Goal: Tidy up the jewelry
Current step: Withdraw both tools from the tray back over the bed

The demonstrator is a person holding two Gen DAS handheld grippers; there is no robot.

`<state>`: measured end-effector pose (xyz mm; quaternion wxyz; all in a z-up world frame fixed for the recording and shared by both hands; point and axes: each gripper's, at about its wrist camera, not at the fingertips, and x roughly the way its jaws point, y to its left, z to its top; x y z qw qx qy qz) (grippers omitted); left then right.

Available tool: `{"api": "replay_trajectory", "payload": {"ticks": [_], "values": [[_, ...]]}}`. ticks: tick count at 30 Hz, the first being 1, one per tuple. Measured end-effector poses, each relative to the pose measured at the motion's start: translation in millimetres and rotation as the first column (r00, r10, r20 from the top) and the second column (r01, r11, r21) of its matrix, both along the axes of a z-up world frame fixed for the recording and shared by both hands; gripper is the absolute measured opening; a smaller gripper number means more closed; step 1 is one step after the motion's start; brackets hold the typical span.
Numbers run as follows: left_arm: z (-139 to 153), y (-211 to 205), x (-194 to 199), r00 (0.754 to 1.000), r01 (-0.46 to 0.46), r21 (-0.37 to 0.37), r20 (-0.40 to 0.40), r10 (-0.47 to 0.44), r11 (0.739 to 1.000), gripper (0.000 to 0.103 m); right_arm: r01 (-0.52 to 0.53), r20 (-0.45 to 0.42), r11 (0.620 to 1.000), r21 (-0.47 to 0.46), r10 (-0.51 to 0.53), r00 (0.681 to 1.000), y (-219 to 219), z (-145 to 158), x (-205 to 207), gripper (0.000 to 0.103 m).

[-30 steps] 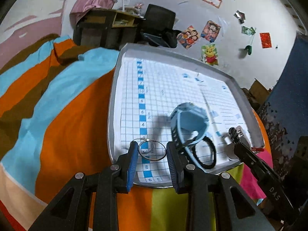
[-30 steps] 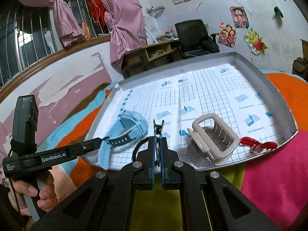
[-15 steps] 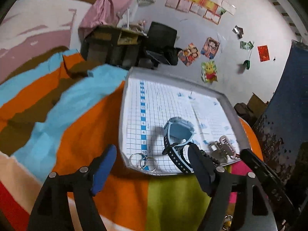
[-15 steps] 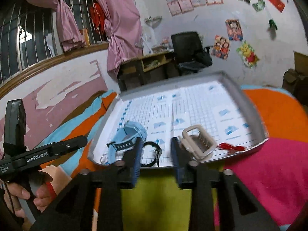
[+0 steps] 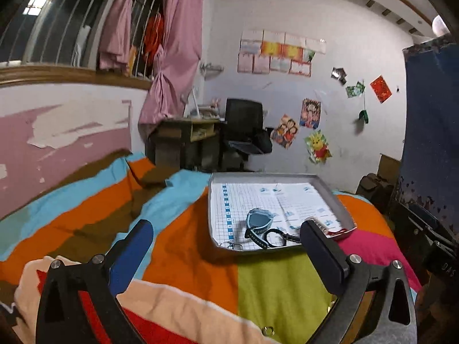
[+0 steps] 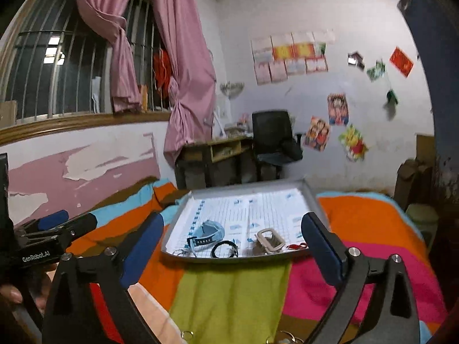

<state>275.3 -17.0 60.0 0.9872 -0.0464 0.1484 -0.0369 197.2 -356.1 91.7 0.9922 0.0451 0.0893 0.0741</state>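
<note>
The jewelry lies in the tray [image 6: 311, 200], along its near edge at the lower centre of both views. From left to right we see thin wire rings [image 6: 181, 252], a blue watch [image 6: 208, 230], a black band [image 6: 224, 250], a beige hair claw [image 6: 269, 239] and a small red piece [image 6: 297, 246]. All of them look light. We judge the watch strap soft and bending, so we would take it at the stiffer case. The claw is rigid plastic and can be held across its frame. The wire rings lie flat on the paper and look slippery and thin; they may need a pinch from the side.

The left gripper [image 5: 226, 239] and the right gripper [image 6: 232, 232] both have the jaws spread wide and hold nothing. They hang above the blanket, well apart from the tray.

The tray rests on a striped bed cover [image 5: 178, 246], which is soft and may let the tray tilt. Some small metal rings [image 6: 186, 334] lie on the cover at the bottom edge of the right view. Behind are pink curtains [image 6: 183, 66], an office chair [image 6: 272, 134] and posters [image 6: 289, 57].
</note>
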Motion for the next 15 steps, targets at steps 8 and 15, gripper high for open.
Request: {"api": "replay_trajectory", "payload": {"ticks": [8,15], "values": [[5,14,-76,0.999,-0.021,-0.038,0.045,0.023,0.999,0.103,0.023,0.075,1.000,-0.004,-0.023,0.997,-6,10,-79,0.102],[-2,18,-132,0.998,-0.022,-0.029,0.061,0.024,0.999,0.103,0.023,0.070,1.000,0.011,-0.023,0.997,-9,2,-138,0.102]]}}
